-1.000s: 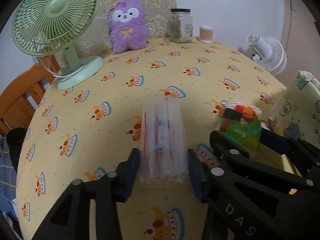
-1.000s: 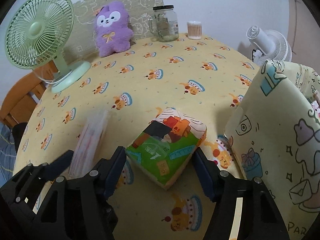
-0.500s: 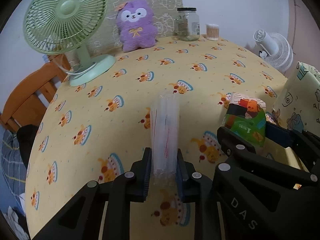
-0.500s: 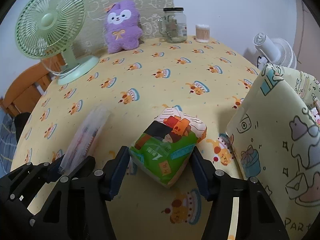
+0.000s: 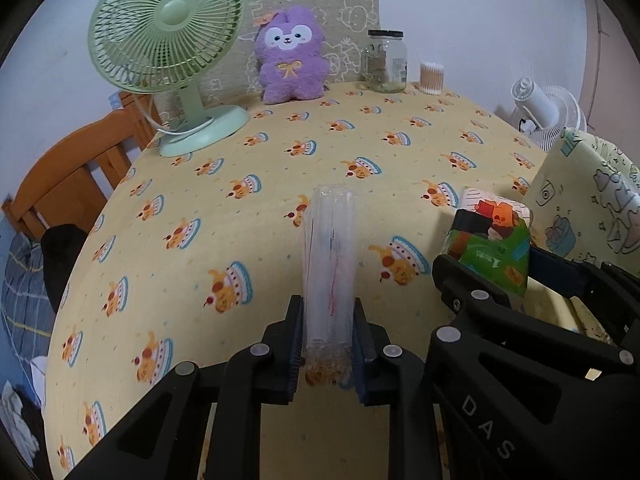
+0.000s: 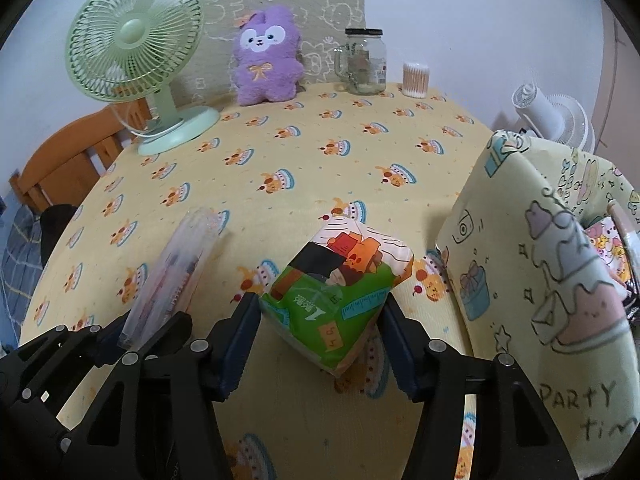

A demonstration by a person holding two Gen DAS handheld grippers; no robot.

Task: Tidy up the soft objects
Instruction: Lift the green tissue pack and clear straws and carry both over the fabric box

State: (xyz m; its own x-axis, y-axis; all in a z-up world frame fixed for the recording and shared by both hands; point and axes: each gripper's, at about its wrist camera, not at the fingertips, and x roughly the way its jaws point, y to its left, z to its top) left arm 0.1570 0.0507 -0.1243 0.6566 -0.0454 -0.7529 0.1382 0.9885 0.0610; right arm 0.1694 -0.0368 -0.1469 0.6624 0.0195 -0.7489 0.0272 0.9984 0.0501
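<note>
Green desk fan point(image 5: 168, 40): upper left of the frame, parked at the table's back edge, clear of the work.
Purple plush toy point(image 5: 290, 56): top centre, propped upright against a patterned board.
Left gripper point(image 5: 328, 334): lower centre of its view, clamped narrow on a clear plastic sleeve point(image 5: 329, 268), pinching the near end so the rest juts forward.
Right gripper point(image 6: 320, 332): lower centre of its view, pads pressing both sides of a green tissue pack point(image 6: 336, 288), held wide because the pack is bulky.
Fabric storage bin point(image 6: 532, 280): right edge, just beside the pack; probably the destination.
</note>
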